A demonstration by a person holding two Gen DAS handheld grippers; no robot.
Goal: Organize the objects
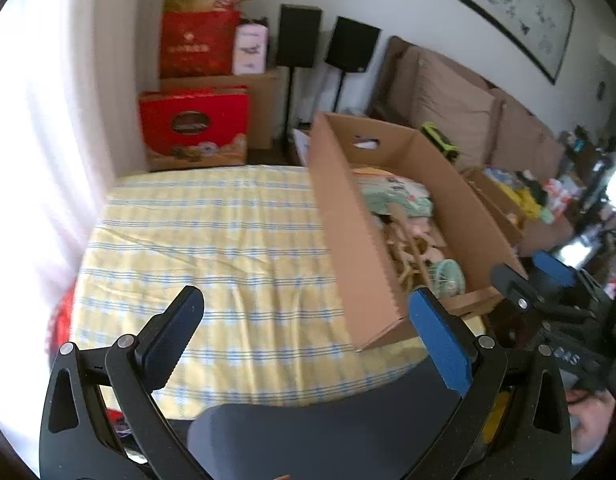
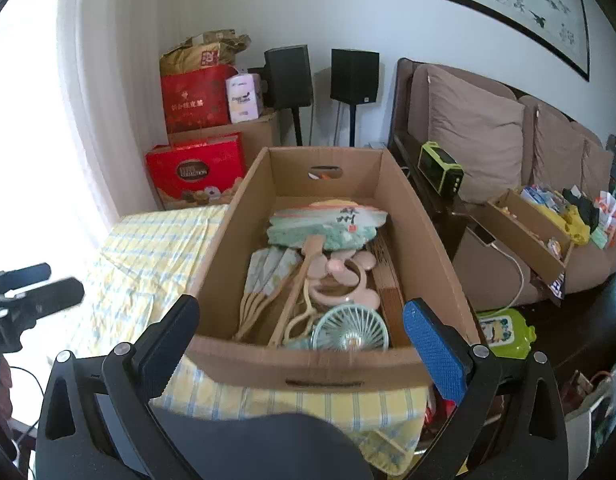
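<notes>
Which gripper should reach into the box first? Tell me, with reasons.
Right. The right gripper is open and faces straight into the cardboard box, with the small fan just ahead. The left gripper is open too, but faces the bare tablecloth beside the box.

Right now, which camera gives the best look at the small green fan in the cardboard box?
The right wrist view: it looks down into the cardboard box, showing the green fan face-on with its full round grille. The left wrist view catches only part of the fan, behind the box's side wall.
</notes>
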